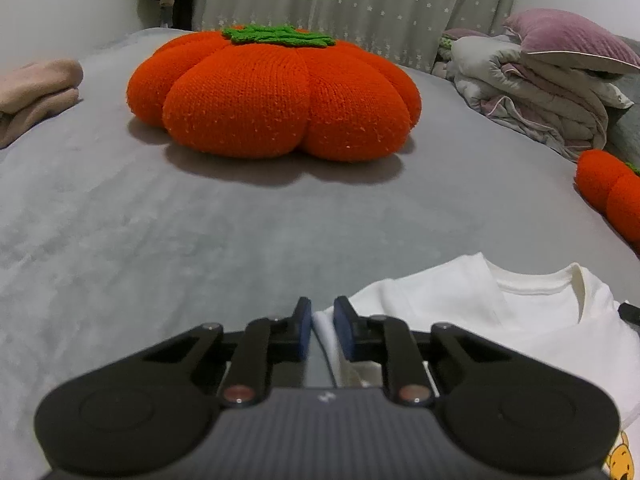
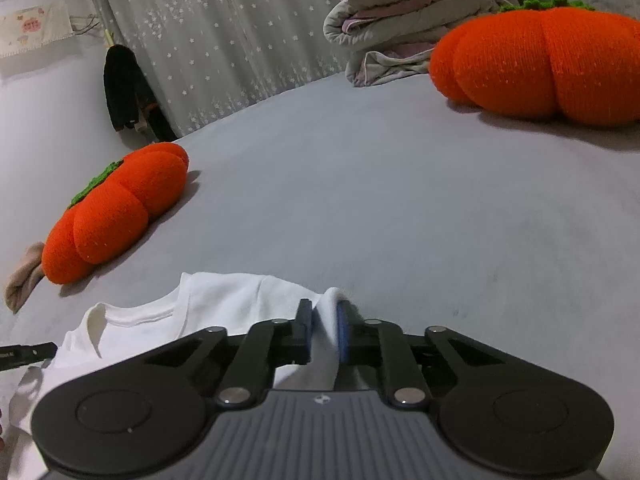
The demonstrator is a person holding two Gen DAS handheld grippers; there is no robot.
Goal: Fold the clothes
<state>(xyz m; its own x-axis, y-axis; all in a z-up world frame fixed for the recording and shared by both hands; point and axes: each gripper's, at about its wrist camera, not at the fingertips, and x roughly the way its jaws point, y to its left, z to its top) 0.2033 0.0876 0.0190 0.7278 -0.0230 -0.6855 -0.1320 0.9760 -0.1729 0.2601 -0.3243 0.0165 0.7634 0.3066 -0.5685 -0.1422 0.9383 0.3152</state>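
Both jaws pinch white fabric: the left gripper (image 1: 322, 312) and right gripper (image 2: 324, 314) each clamp an edge of the shirt (image 1: 480, 308), which lies on the grey bed (image 1: 160, 220). Orange cushions (image 1: 272, 92) sit beyond.

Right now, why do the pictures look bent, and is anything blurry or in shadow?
Left wrist view: fisheye lens curves the bed and darkens the corners; the pumpkin cushion is sharp, with a soft shadow in front of it. Right wrist view: same curving; the white shirt looks slightly smeared at the right gripper.
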